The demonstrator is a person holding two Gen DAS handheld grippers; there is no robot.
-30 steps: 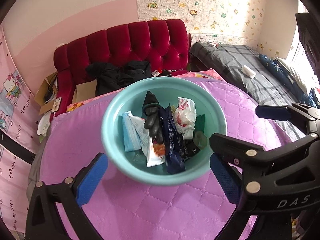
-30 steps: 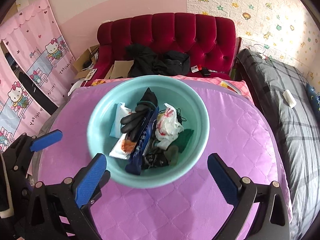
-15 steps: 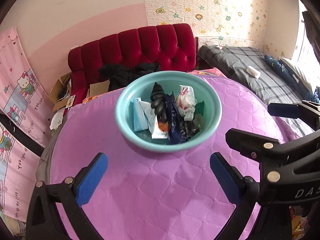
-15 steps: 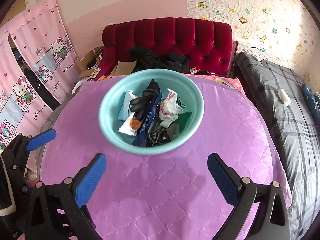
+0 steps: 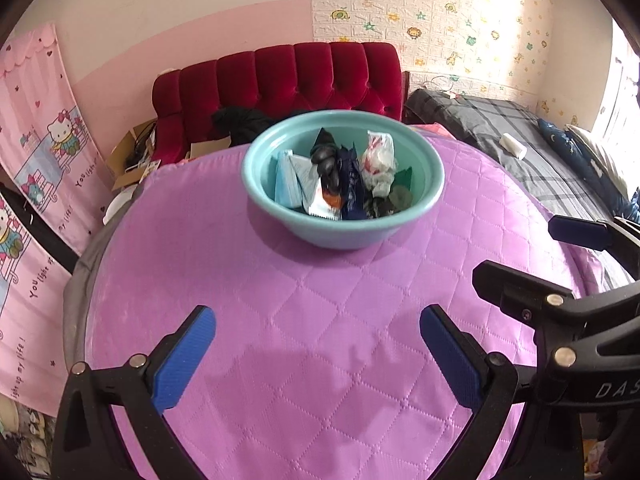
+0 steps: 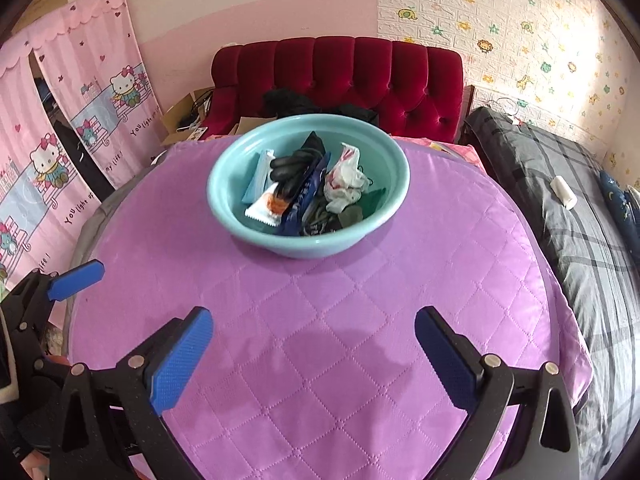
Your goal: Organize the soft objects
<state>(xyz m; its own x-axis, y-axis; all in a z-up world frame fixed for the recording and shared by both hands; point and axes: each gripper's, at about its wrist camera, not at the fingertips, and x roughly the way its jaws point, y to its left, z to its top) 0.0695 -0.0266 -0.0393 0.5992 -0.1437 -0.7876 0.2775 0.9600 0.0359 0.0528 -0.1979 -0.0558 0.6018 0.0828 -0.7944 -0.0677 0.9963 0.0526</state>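
Note:
A teal bowl (image 5: 280,216) stands at the far side of a round table with a purple quilted cover (image 5: 320,340). It holds several soft items: a black glove (image 5: 326,160), a white crumpled bag (image 5: 378,156), a dark blue wrapper (image 5: 352,188), a light blue pack (image 5: 286,184) and a white-orange packet (image 5: 326,204). The bowl also shows in the right wrist view (image 6: 256,228). My left gripper (image 5: 318,356) is open and empty, well short of the bowl. My right gripper (image 6: 312,354) is open and empty too, and it appears at the right of the left wrist view (image 5: 580,236).
A red tufted sofa (image 6: 360,76) with dark clothes and cardboard boxes stands behind the table. A bed with a grey plaid cover (image 6: 568,200) lies to the right. Pink cartoon curtains (image 6: 60,140) hang on the left.
Both grippers have pulled back from the bowl, which now looks smaller and farther away. The bowl and its contents have not moved. Both stay open.

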